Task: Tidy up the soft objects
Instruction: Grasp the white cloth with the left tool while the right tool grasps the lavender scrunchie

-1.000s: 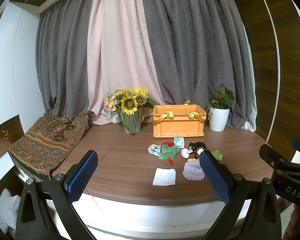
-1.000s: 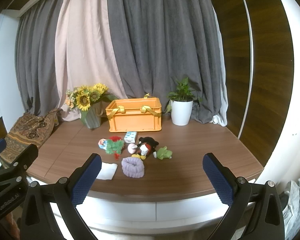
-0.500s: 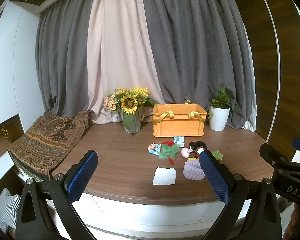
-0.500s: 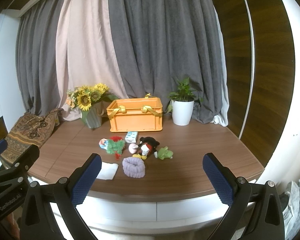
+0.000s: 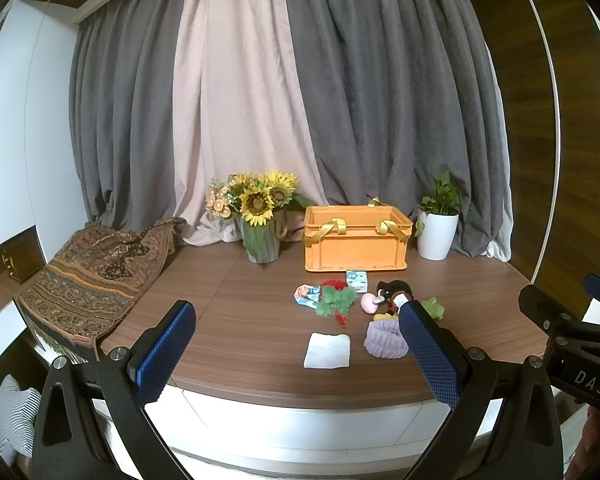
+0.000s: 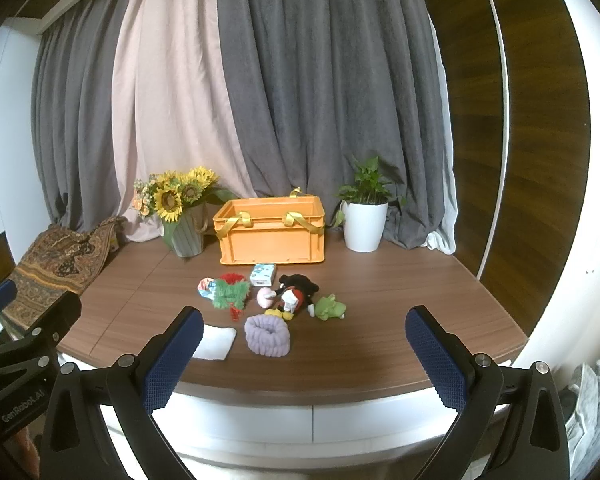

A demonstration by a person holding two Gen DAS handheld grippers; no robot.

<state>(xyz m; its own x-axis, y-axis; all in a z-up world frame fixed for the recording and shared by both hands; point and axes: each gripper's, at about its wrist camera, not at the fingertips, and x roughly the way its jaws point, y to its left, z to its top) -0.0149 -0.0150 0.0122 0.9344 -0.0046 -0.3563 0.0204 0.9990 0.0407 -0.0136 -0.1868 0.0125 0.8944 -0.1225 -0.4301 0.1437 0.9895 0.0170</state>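
- Left wrist view: the left gripper (image 5: 296, 334) is hovering short of the tabletop (image 5: 240, 312) with jaws wide apart, holding nothing. A white cloth (image 5: 327, 350), purple scrunchie (image 5: 384, 344) and green plush (image 5: 334, 302) are lying in front of the orange crate (image 5: 356, 246).
- Right wrist view: the right gripper (image 6: 300, 340) is hanging back too, jaws spread and empty. A black doll (image 6: 296, 292) and small green toy (image 6: 332, 307) are sitting near the scrunchie (image 6: 267, 336); sunflowers (image 6: 176, 200) are standing left of the crate (image 6: 272, 240).
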